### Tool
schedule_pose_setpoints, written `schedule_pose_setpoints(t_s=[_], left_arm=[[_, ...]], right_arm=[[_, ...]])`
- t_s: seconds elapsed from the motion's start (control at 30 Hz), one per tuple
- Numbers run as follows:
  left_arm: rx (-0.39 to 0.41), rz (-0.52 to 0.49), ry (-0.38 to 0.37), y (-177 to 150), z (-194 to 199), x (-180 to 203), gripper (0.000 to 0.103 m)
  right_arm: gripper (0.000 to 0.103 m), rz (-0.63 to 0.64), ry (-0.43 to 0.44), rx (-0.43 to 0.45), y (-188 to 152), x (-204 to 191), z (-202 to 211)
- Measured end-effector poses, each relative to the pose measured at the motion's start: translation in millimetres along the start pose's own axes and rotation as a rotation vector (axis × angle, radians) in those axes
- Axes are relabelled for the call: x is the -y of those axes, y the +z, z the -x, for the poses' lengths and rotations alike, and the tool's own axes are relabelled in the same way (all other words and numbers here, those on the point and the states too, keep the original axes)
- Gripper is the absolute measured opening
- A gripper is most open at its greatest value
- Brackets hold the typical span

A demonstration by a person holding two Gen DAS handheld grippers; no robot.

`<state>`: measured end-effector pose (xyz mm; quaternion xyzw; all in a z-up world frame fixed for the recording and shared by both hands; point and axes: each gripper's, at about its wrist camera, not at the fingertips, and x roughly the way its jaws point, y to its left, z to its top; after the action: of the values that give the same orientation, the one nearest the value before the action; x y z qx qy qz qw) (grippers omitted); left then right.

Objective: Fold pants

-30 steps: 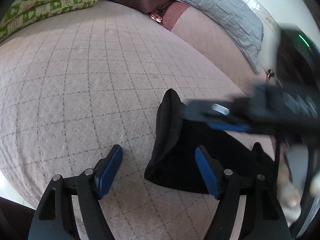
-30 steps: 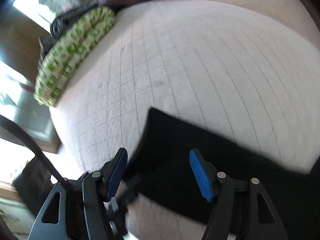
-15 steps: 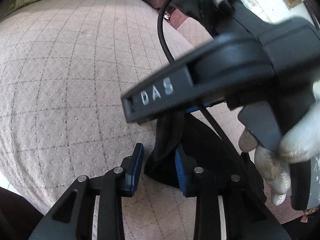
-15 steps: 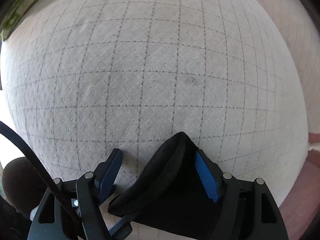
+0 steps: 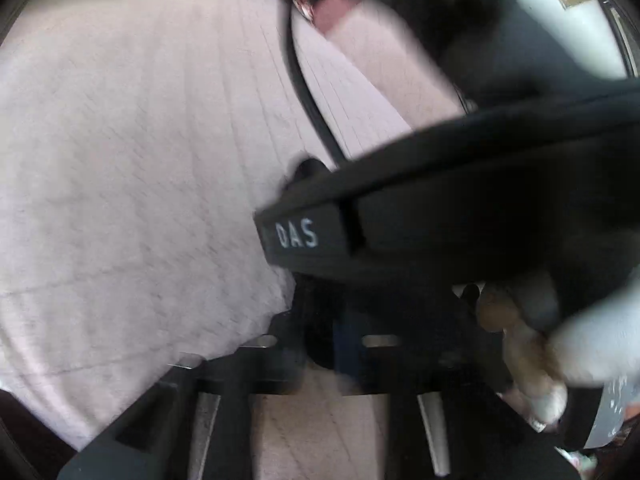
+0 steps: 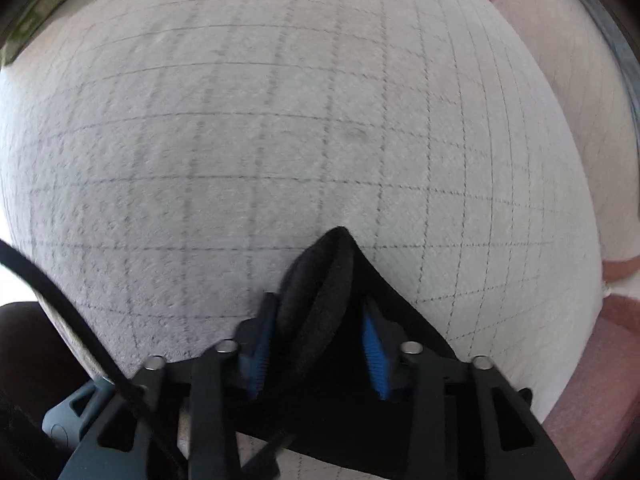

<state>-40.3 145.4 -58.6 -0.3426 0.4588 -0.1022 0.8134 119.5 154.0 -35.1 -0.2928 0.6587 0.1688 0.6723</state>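
The black pants point(image 6: 320, 304) lay bunched at 6 o'clock of the right wrist view on the quilted bed cover point(image 6: 280, 120), and the right gripper point(image 6: 318, 344) had just been closing, its blue pads point(image 6: 374, 356) now pinching the thick folded edge. In the left wrist view the left gripper point(image 5: 332, 344) was pressed together on a dark fold of the same cloth at 6 o'clock (the picture was blurred). The right gripper's body point(image 5: 460, 216) crossed very near at 3 o'clock, so the tools could knock together, and I judged that a thick, shallow bite might slip when lifted.
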Motion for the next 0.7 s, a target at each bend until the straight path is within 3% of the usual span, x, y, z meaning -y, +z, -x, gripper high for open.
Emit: schedule_pose_setpoints(t_s=[0.03,0.13,0.27,0.47,0.7], left_arm=[[0.006,0.009,-0.009,1,1,0,0.011],[0.015,-0.001,-0.020,1,3,6,0.010],[0.021,-0.014,-0.062,-1,12,11,0.010],[0.005,-0.094,-0.102,-1,5,60,0.010],[-0.063,-0.179,-0.109,-20,-41,117,0.010]], right_arm=[[0.022,0.017,-0.013,0.014,2,-12,5],[0.014,0.018,-0.009,0.065,-7,-18,12],[0.012,-0.073,0.074,0.141,-29,6,26],[0.012,-0.205,0.152,0.263,-81,55,52],[0.012,-0.408,0.229,0.334,-157,143,48]])
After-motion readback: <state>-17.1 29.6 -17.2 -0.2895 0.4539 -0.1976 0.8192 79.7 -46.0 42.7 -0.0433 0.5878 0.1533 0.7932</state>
